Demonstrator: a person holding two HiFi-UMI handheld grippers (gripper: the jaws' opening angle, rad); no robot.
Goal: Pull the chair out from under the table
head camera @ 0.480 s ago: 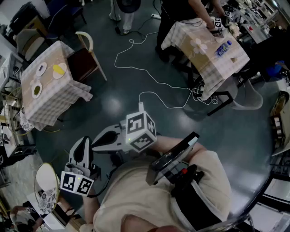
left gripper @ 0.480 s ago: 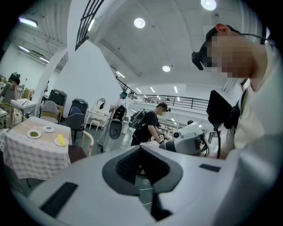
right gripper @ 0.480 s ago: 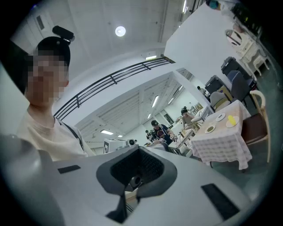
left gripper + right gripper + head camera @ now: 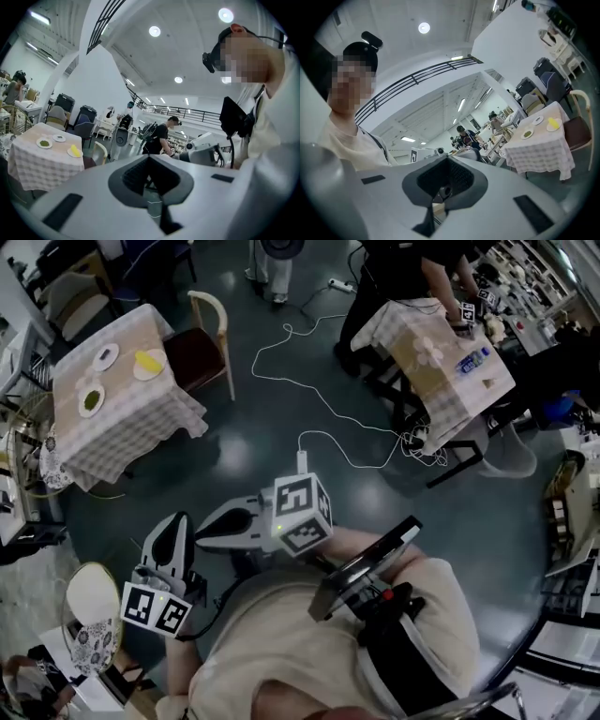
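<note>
Chair [image 4: 202, 348] drifted right in view, against table [image 4: 112, 427] edge; open floor [image 4: 267, 442] alongside.

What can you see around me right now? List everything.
table: one, checked cloth, upper left
plates: three, white, on that table
chair: one, cream frame, dark red seat, against that table's right side
cable: one, white, across the floor
second table: one, checked cloth, upper right
bottle: one, blue, on second table
person: one, dark clothes, at second table
left gripper: one, white, lower left, shut, empty
right gripper: one, white, centre, shut, empty
</note>
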